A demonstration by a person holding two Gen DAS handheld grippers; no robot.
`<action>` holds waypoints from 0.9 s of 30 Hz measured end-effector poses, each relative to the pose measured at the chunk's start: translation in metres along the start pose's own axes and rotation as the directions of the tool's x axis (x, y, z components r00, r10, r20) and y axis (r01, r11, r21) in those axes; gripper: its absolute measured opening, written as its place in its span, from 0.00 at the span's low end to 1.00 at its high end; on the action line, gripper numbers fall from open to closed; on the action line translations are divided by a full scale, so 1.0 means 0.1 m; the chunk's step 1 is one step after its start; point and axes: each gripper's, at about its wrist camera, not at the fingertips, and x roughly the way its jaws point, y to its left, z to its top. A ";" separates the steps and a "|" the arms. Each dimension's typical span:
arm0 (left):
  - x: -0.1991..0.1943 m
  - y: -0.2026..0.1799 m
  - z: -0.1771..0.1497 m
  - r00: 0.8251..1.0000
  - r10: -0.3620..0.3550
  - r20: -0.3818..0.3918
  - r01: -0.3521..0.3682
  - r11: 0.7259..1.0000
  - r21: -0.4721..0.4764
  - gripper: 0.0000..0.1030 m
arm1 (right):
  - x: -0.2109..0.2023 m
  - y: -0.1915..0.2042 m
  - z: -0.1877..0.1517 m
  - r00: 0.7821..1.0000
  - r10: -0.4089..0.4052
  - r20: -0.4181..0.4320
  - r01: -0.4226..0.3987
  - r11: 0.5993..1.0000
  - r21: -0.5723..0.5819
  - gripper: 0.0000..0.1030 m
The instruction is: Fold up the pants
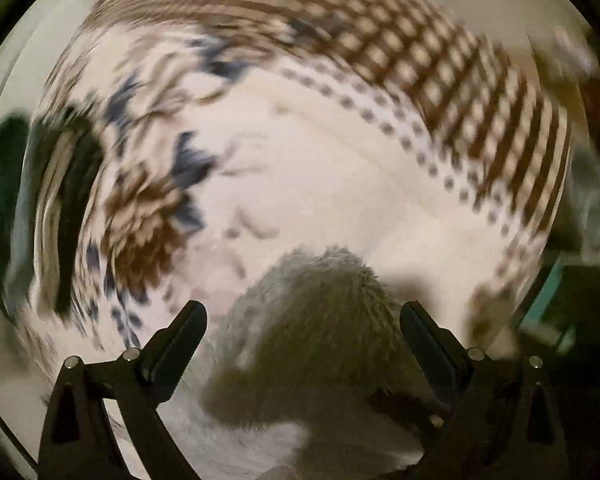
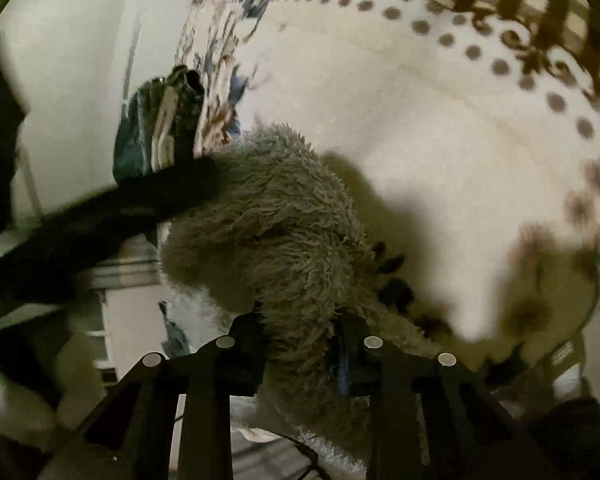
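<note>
The pants (image 2: 284, 216) are grey and shaggy and lie bunched on a white bedspread (image 2: 420, 128). My right gripper (image 2: 304, 328) is shut on a fold of them; the pile fills the narrow gap between its jaws and hides the pads. In the left wrist view the pants (image 1: 316, 304) lie below and between the fingers of my left gripper (image 1: 302, 316), which stands wide open over them, pointing steeply down, with both pads clear of the cloth. This view is smeared by motion. A dark blurred bar (image 2: 100, 216) reaches in from the left to the pants' edge in the right wrist view.
The bedspread has a grey dotted band (image 1: 420, 156), a brown check border (image 1: 440, 64) and blue and brown flowers (image 1: 152, 208). A pile of dark green and striped clothes (image 2: 160, 132) sits at the bed's left edge. Pale wall (image 2: 68, 60) lies beyond it.
</note>
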 end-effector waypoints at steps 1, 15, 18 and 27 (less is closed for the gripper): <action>0.08 -0.05 0.02 0.999 0.015 -0.031 -0.014 0.999 0.047 0.96 | -0.01 0.01 -0.02 1.000 0.003 0.004 -0.003 1.000 -0.002 0.26; 0.08 0.79 0.22 0.983 0.183 -0.032 -0.185 0.981 -0.057 0.96 | -0.06 0.20 -0.07 0.999 -0.041 -0.019 0.040 0.997 -0.060 0.23; -0.27 0.64 0.16 0.999 0.041 0.026 -0.040 0.998 -0.044 0.96 | -0.05 0.24 -0.05 0.998 -0.052 -0.024 0.050 0.996 -0.078 0.23; 0.22 -0.35 -0.03 0.990 0.035 -0.133 0.012 0.941 0.338 0.96 | -0.04 0.32 0.00 0.995 -0.084 -0.045 0.079 0.991 -0.105 0.23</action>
